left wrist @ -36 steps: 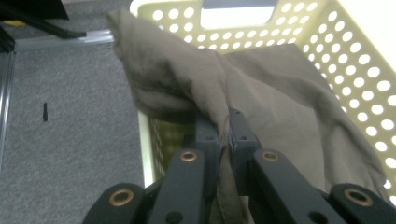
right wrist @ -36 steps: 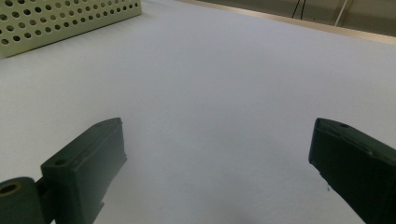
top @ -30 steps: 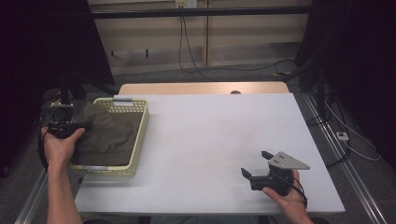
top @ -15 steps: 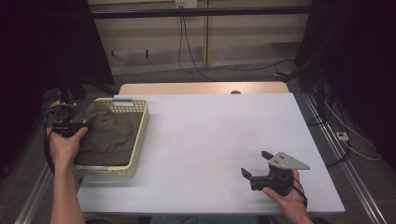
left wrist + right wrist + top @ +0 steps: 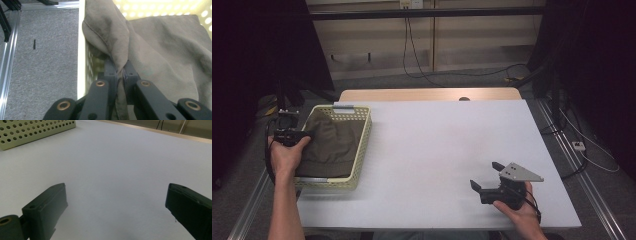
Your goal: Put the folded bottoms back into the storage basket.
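At the lower right of the high view, the right gripper [image 5: 486, 179] is resting on the white rectangular surface [image 5: 437, 150] in the person's hand, exactly where it was a second ago. Its jaws are standing wide apart with nothing between them; in the right gripper view, bare white surface is showing between the two black jaws, and a corner of the pale yellow perforated plastic basket [image 5: 30, 131] is sitting at the upper left of that frame.

Farther up, at the left edge of the high view, the left gripper [image 5: 307, 135] is reaching over the near-left rim of the basket [image 5: 362, 150]. The left gripper view is showing its jaws pressed nearly together on a pinched fold of the olive-brown cloth garment [image 5: 120, 47], the fabric bunching upward from the grip while the rest is lying spread in the basket at the right of that frame. Compared with a second ago, the left hand has slid slightly lower in the frame along the basket's edge, with the clamp on the fold unchanged.

Judging from this, the grasp is already secured and the garment is not yet lifted; the small shift is probably the start of drawing it out onto the open surface.
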The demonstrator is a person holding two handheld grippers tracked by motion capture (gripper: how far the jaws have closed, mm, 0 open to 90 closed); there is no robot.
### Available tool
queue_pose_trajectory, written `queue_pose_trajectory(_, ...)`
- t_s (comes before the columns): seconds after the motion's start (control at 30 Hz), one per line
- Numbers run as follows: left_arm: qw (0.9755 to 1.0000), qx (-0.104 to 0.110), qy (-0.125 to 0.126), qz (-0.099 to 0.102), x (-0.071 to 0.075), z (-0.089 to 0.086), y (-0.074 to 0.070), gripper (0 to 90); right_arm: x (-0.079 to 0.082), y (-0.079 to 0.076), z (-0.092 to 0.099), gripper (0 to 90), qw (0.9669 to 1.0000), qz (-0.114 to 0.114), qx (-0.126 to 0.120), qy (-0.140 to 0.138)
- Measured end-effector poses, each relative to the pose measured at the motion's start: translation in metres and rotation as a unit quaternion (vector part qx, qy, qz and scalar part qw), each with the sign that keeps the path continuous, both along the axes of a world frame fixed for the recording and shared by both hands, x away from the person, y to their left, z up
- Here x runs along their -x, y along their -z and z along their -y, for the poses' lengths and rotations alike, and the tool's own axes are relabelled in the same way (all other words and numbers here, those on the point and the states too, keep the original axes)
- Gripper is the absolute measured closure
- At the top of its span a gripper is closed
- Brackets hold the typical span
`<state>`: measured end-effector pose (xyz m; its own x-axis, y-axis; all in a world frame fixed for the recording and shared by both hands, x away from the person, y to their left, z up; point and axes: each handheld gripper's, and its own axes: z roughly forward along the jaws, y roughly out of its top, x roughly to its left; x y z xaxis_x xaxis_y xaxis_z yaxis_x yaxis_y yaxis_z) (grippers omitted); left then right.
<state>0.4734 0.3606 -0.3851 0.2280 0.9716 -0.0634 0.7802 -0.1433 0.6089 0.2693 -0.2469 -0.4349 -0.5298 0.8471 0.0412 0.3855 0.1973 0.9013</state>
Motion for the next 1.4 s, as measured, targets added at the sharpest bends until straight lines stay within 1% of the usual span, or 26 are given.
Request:
queue_pose_trajectory(0.1, 1.0000, 0.002, 0.001, -0.001, 0.000, 0.000, 0.002, 84.9, 0.000, 0.000, 0.000, 3.7, 1.0000, 0.000, 0.000, 0.000)
queue_pose_trajectory(0.17, 0.9998, 0.007, 0.015, -0.012, 0.000, 0.000, 0.003, 83.5, 0.000, 0.000, 0.000, 3.6, 1.0000, 0.000, 0.000, 0.000)
queue_pose_trajectory(0.23, 0.9997, 0.012, 0.017, -0.013, 0.001, 0.002, 0.003, 82.7, 0.000, 0.000, 0.000, 3.7, 1.0000, 0.000, 0.000, 0.000)
queue_pose_trajectory(0.3, 0.9996, 0.011, 0.021, -0.017, 0.001, 0.002, 0.002, 82.6, 0.000, 0.000, 0.000, 3.7, 1.0000, 0.000, 0.000, 0.000)
queue_pose_trajectory(0.33, 0.9996, 0.013, 0.020, -0.014, 0.001, 0.003, 0.004, 82.3, 0.000, 0.000, 0.000, 3.7, 1.0000, 0.000, 0.001, 0.000)
queue_pose_trajectory(0.43, 0.9995, 0.016, 0.022, -0.016, 0.002, 0.002, 0.004, 80.9, 0.000, 0.000, 0.000, 3.7, 1.0000, 0.000, 0.000, 0.000)
queue_pose_trajectory(0.5, 0.9993, 0.021, 0.028, -0.014, 0.003, 0.000, 0.002, 78.3, 0.000, 0.000, 0.000, 3.7, 1.0000, 0.000, 0.001, 0.001)
queue_pose_trajectory(0.53, 0.9990, 0.024, 0.033, -0.016, 0.004, -0.001, 0.000, 77.4, 0.000, 0.000, 0.001, 3.7, 1.0000, 0.001, 0.000, 0.002)
queue_pose_trajectory(0.57, 0.9991, 0.026, 0.032, -0.007, 0.006, -0.001, -0.002, 76.4, 0.000, 0.000, 0.001, 3.7, 1.0000, 0.001, 0.000, 0.003)
queue_pose_trajectory(0.63, 0.9990, 0.024, 0.037, 0.005, 0.008, -0.003, -0.006, 72.8, 0.000, 0.000, 0.001, 3.8, 1.0000, 0.000, 0.001, 0.003)
queue_pose_trajectory(0.67, 0.9989, 0.028, 0.037, 0.012, 0.009, -0.003, -0.008, 71.0, 0.000, 0.000, 0.001, 3.7, 1.0000, 0.000, 0.001, 0.002)
queue_pose_trajectory(0.7, 0.9987, 0.029, 0.039, 0.015, 0.010, -0.003, -0.011, 69.7, 0.000, 0.000, 0.001, 3.8, 1.0000, 0.000, 0.001, 0.002)
queue_pose_trajectory(0.77, 0.9981, 0.032, 0.043, 0.028, 0.012, -0.003, -0.015, 67.5, 0.000, 0.000, 0.000, 3.8, 1.0000, 0.000, 0.002, 0.002)
queue_pose_trajectory(0.83, 0.9972, 0.037, 0.047, 0.045, 0.014, -0.003, -0.021, 62.2, 0.000, 0.000, 0.000, 3.8, 1.0000, 0.000, 0.002, 0.001)
queue_pose_trajectory(0.93, 0.9950, 0.046, 0.047, 0.075, 0.017, -0.002, -0.029, 54.4, 0.000, 0.000, 0.001, 3.8, 1.0000, 0.000, 0.001, 0.002)
queue_pose_trajectory(1.0, 0.9927, 0.055, 0.045, 0.098, 0.018, -0.001, -0.034, 46.4, 0.000, 0.000, 0.001, 3.8, 1.0000, 0.000, 0.001, 0.002)
queue_pose_trajectory(1.03, 0.9914, 0.062, 0.046, 0.106, 0.018, 0.001, -0.036, 43.6, 0.000, 0.000, 0.000, 3.8, 1.0000, 0.000, 0.001, 0.002)
queue_pose_trajectory(1.1, 0.9894, 0.067, 0.047, 0.120, 0.017, 0.004, -0.039, 36.8, 0.000, 0.000, 0.000, 3.8, 1.0000, 0.000, 0.001, 0.002)
queue_pose_trajectory(1.13, 0.9887, 0.064, 0.052, 0.125, 0.017, 0.007, -0.040, 35.7, 0.000, 0.000, 0.000, 3.8, 1.0000, 0.000, 0.001, 0.002)
queue_pose_trajectory(1.2, 0.9875, 0.062, 0.061, 0.131, 0.015, 0.012, -0.040, 35.5, 0.000, 0.000, 0.000, 3.8, 1.0000, -0.001, 0.001, 0.001)
queue_pose_trajectory(1.23, 0.9873, 0.064, 0.065, 0.130, 0.014, 0.014, -0.039, 35.5, 0.000, 0.000, 0.000, 3.8, 1.0000, 0.000, 0.001, 0.001)
queue_pose_trajectory(1.3, 0.9887, 0.056, 0.069, 0.121, 0.009, 0.018, -0.035, 36.1, 0.000, 0.000, 0.000, 3.8, 1.0000, -0.002, 0.001, 0.002)
queue_pose_trajectory(1.37, 0.9902, 0.052, 0.075, 0.105, 0.005, 0.021, -0.029, 39.8, -0.001, 0.000, 0.000, 3.8, 1.0000, -0.002, 0.001, 0.002)
queue_pose_trajectory(1.4, 0.9911, 0.052, 0.075, 0.097, 0.003, 0.022, -0.026, 41.6, -0.001, 0.001, 0.000, 3.8, 1.0000, -0.001, 0.002, 0.001)
